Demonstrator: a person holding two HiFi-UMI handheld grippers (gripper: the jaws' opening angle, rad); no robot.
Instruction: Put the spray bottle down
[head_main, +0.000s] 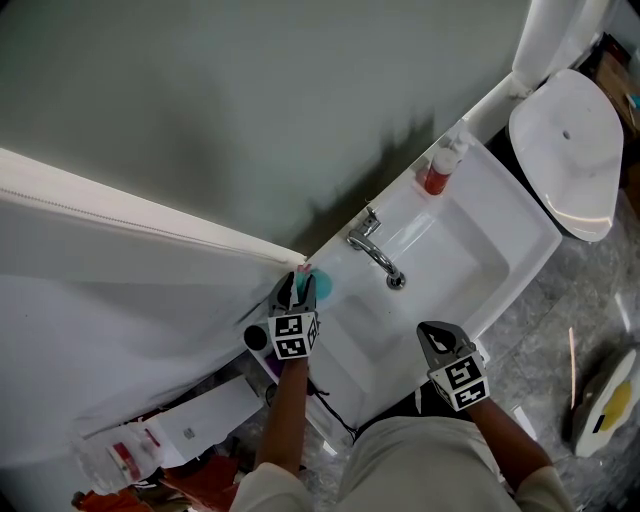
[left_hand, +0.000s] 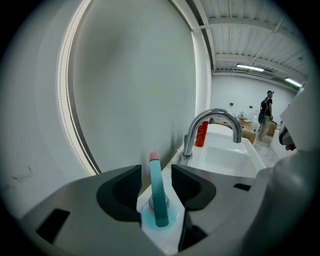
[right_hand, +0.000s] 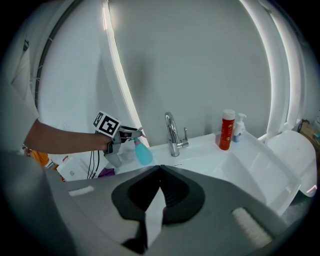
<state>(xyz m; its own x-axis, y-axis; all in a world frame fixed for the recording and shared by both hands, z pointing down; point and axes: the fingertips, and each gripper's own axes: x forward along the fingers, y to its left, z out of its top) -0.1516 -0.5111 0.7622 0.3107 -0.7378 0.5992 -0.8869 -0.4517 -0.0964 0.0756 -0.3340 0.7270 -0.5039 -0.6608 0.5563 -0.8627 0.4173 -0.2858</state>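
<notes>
While your left gripper (head_main: 297, 287) sits at sink's (head_main: 505, 262) corner by wall, jaws stand apart, pads clear of teal spray bottle (left_hand: 159, 200) whose nozzle rises between them. Bottle stands upright on sink ledge, left of faucet (head_main: 376, 251) in head view. Your right gripper (head_main: 437, 336) near sink's front edge: jaws closed together, nothing between.

Glossy white sink (head_main: 520, 235); shiny chrome tap (head_main: 376, 253); translucent teal plastic spray bottle (left_hand: 159, 196).

Left gripper (head_main: 297, 290): jaws apart, tilted downward, forearm extended far left. Right gripper (head_main: 437, 337): jaws together, near right.
</notes>
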